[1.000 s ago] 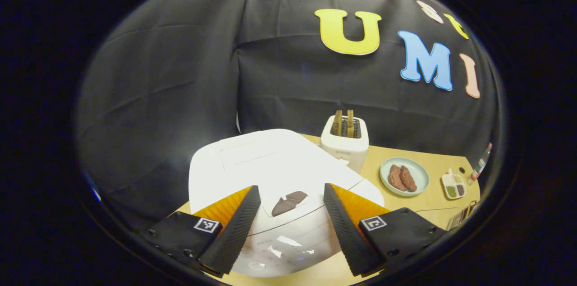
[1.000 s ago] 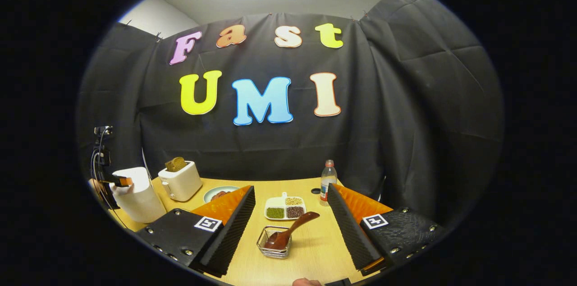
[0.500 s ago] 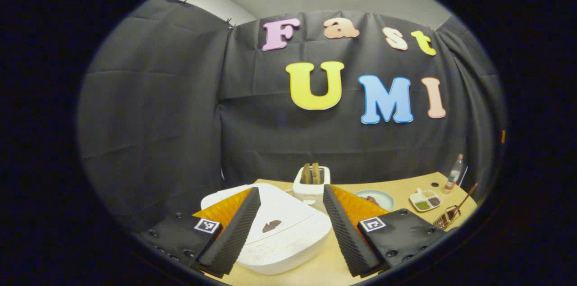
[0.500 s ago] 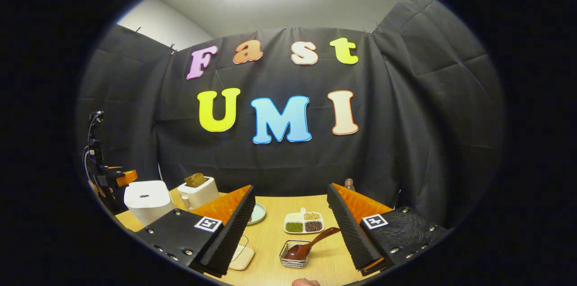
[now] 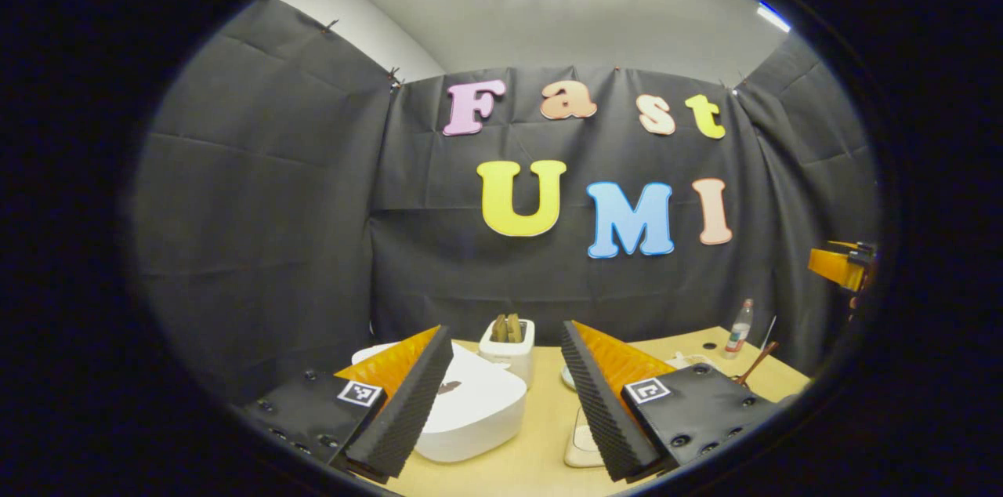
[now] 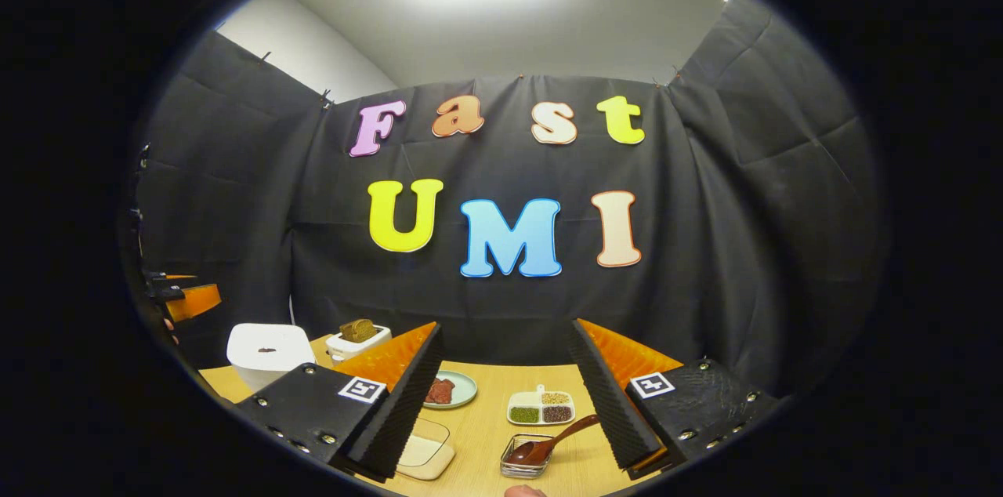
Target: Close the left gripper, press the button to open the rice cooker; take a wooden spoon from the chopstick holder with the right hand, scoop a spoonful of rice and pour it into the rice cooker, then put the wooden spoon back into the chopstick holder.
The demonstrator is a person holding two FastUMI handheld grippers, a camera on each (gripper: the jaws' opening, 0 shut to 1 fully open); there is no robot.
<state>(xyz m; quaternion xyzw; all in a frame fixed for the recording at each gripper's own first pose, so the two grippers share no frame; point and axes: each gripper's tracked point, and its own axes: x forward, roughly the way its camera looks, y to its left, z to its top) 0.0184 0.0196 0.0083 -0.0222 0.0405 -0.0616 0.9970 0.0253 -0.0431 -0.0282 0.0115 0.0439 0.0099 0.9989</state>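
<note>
black cloth walls close in a light wooden table point(image 6: 486, 434) under a bright ceiling lamp. in the left gripper view the left gripper point(image 5: 505, 395) hangs above the table with its ribbed fingers spread wide and nothing between them; the white rice cooker point(image 5: 478, 411), lid down, sits just past the left finger, with a white toaster point(image 5: 509, 344) holding bread behind it. in the right gripper view the right gripper point(image 6: 505, 395) is likewise spread apart and empty. between its fingers, low on the table, stands the wire chopstick holder point(image 6: 523, 466) with the wooden spoon point(image 6: 552, 442) leaning in it, handle tilted up to the right. a divided dish of beans point(image 6: 541, 408), a plate of meat point(image 6: 448, 389) and a shallow container of rice point(image 6: 423, 454) lie nearby.
</note>
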